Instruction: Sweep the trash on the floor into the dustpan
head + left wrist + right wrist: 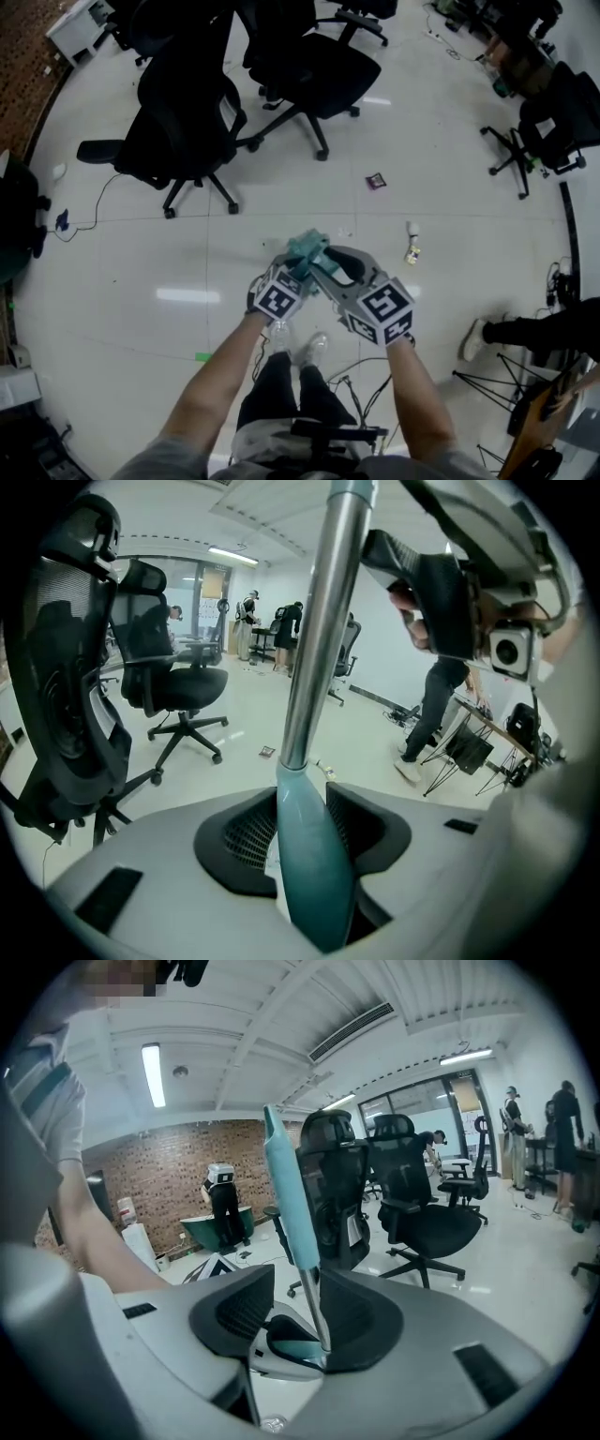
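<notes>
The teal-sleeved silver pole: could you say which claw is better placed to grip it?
Left: the left claw straddles the teal-sleeved silver pole, jaws open; the right claw straddles a thin teal handle.

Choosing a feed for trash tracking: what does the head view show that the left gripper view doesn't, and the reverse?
Head view only: a green scrap on the floor, the person's shoes, both marker cubes.
Left gripper view only: the left claw's jaws standing apart around the metal pole's teal grip; people at far desks.
Both: the dark wrapper, the small bottle, black office chairs, the right claw.
</notes>
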`<state>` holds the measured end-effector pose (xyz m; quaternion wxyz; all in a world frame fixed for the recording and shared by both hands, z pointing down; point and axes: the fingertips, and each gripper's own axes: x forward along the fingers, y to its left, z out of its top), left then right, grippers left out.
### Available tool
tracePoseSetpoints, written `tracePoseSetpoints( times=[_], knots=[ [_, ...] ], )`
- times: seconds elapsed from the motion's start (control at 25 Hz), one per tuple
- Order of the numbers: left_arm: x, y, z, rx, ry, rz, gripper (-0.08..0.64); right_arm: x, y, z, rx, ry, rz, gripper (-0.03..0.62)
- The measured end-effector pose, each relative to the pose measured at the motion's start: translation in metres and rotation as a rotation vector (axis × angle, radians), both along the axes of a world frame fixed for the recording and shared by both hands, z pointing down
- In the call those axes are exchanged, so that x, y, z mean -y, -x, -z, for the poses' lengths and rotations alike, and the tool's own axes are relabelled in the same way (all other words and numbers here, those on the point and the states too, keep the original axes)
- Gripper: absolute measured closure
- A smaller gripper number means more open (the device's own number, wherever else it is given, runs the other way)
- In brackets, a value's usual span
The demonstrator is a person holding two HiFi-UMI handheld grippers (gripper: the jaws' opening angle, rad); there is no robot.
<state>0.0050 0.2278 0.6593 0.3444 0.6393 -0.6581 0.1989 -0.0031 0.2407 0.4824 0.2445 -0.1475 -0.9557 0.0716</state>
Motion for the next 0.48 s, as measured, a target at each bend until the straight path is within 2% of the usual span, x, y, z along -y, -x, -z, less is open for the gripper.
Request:
tracePoseSetpoints(
  times=[0.12,0.28,0.4,0.48],
  knots=[
    [-0.001,0.003,-0.001,0.007,0.019,-0.002,0.402,-0.001,0.014,0.002,0.013,-0.001,0.006,0.441],
    [0.0,0.007,-0.003,-0.023,0.01,0.011,0.402,0.0,0.031,0.005,0.032,-0.009,0.01,0.44],
    [0.002,0.013,-0.003,-0.014,0.002,0.022,0.402,-0.002,0.041,0.005,0.037,-0.031,0.028,0.442],
    [0.003,0.015,-0.003,-0.022,0.006,0.024,0.402,0.001,0.044,0.005,0.042,-0.047,0.028,0.476]
  ],
)
